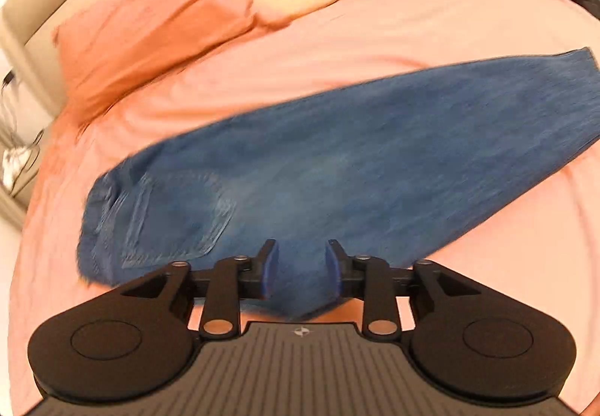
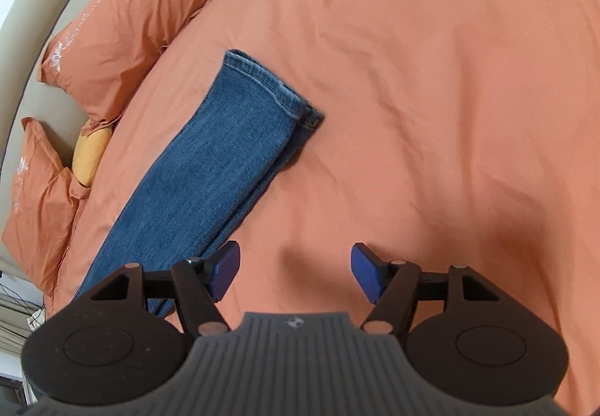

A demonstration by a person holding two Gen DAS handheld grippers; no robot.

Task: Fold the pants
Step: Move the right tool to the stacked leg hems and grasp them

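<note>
In the left wrist view motion blur smears the jeans, so we cannot read the pocket stitching or the waistband edge clearly, and their leg end runs off the right edge. Their near fold drops behind the left gripper, hiding whether denim touches the pads. In the right wrist view the right gripper body covers the jeans' lower end. The yellow cushion is half buried between pillows.

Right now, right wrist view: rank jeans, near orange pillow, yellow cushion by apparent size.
1. jeans, a long folded strip.
2. near orange pillow; it lies farther off, so its true size against the jeans is unsure.
3. yellow cushion, mostly hidden between pillows.
</note>
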